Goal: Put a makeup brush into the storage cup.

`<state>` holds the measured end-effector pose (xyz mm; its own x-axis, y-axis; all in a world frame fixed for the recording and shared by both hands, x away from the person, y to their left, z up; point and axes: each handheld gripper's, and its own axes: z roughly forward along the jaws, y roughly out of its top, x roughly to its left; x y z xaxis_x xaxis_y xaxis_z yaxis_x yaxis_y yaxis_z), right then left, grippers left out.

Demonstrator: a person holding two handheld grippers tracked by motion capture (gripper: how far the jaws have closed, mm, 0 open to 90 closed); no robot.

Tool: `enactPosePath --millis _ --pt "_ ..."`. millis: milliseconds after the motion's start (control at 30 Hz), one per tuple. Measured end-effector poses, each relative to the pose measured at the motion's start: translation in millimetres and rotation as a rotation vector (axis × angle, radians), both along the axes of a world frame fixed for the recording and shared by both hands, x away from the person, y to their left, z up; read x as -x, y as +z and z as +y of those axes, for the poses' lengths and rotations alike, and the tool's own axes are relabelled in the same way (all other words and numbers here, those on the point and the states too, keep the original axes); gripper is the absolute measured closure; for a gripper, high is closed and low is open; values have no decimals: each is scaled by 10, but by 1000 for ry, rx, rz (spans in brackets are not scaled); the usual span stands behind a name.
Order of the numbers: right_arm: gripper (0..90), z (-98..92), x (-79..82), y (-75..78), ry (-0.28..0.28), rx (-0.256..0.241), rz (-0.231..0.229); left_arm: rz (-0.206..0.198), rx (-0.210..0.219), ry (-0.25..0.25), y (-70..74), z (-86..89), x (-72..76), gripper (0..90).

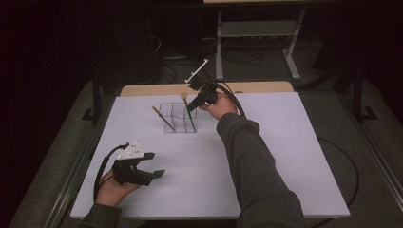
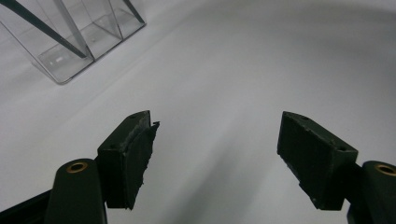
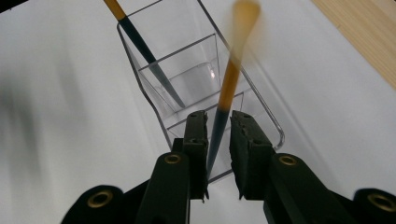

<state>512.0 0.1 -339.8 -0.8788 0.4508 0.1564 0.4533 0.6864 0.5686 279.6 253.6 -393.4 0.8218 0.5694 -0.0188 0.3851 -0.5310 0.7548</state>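
A clear compartmented holder (image 1: 178, 118) stands on the white table (image 1: 275, 156) toward the back. A brush (image 1: 164, 119) with a dark shaft leans in its left part. A second brush (image 3: 223, 93), orange above and dark below, stands in the holder's near compartment (image 3: 187, 88). My right gripper (image 3: 218, 114) straddles its shaft with the jaws slightly parted and thin gaps on both sides; its tan top looks blurred. In the high view my right gripper (image 1: 191, 107) reaches down over the holder. My left gripper (image 1: 154, 165) rests wide open at the front left, with nothing between its fingers (image 2: 126, 154).
A wooden strip (image 1: 256, 87) runs along the table's far edge. Beyond it stand a metal frame (image 1: 256, 33) and cables on the dark floor. A cable (image 1: 233, 102) trails from my right gripper. Bare white surface lies between the holder and my left gripper.
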Motion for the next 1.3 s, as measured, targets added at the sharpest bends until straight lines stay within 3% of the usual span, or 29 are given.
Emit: enactPosePath --millis 233,367,400,833,1100,1300 --pt "717 -94 37 58 -10 -37 -4 3 -7 -6 -9 -8 -6 261" --pt "690 -195 88 98 -15 -73 -34 11 -11 -6 -12 -13 -6 261" --pt "679 -227 102 103 -20 -81 -29 -4 -19 -16 -10 -11 -15 261" --pt "557 -631 342 149 -57 -145 -73 7 4 -1 -24 -37 -6 257" --pt "480 -746 419 165 -93 -169 -68 10 -2 -2 -13 -8 -17 250" --pt "436 -782 470 155 -89 -181 -83 14 -1 4 -18 -15 -17 249"
